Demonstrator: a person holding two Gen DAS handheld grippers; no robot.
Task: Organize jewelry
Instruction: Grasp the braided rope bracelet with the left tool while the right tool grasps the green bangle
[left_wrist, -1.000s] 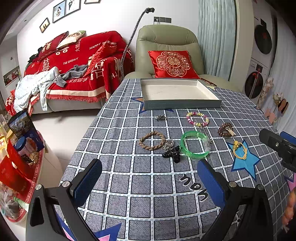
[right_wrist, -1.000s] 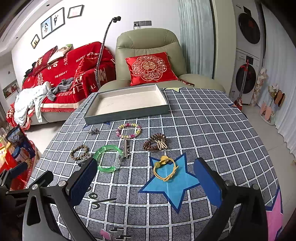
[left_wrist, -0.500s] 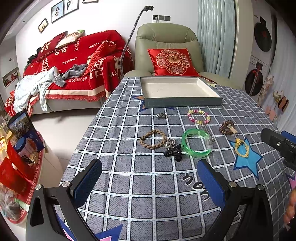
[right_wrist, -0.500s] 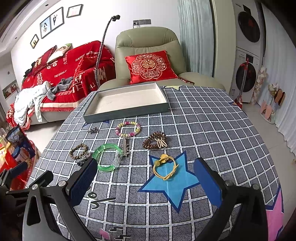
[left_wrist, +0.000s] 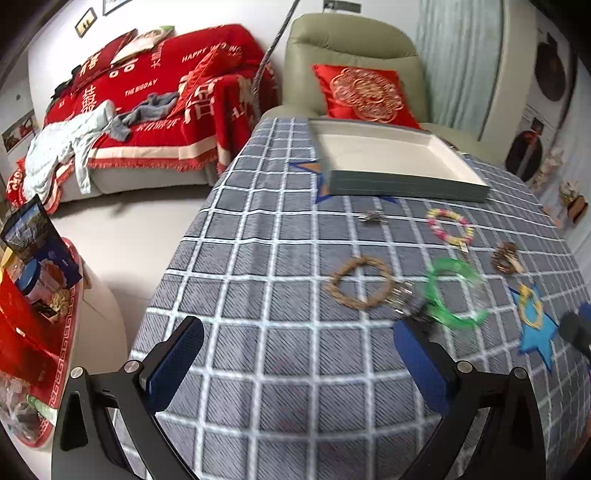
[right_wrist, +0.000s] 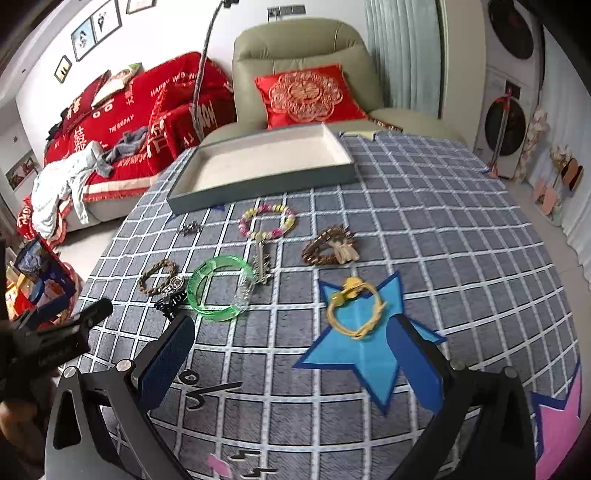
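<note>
The left gripper (left_wrist: 297, 363) is wide apart with nothing between its blue pads (left_wrist: 173, 365), and it hangs over the near side of the table (left_wrist: 258, 258), which has a gray checked cloth. The right gripper (right_wrist: 290, 363) is wide apart too and holds nothing; it hangs over the blue star (right_wrist: 365, 354) printed on the cloth. A yellow bracelet (right_wrist: 354, 312) lies on that star, just past the right gripper's tips. To its left lies a green bangle (right_wrist: 218, 288), with a black clip (right_wrist: 170, 301) just beside it and a brown rope bracelet (right_wrist: 157, 275) a bit more to the left. A silver key-shaped charm (right_wrist: 261, 260) lies beside the bangle on the other side. Farther back is a pink and yellow bead bracelet (right_wrist: 267, 221), and to its right a brown bead bracelet (right_wrist: 330, 247). A small silver piece (right_wrist: 189, 228) sits near the front of the tray (right_wrist: 258, 184). The gray tray with a white inside sits at the far edge of the table, and none of the jewelry is in it. Behind the table are a green armchair (right_wrist: 303, 48) with a red cushion (right_wrist: 306, 96).
</note>
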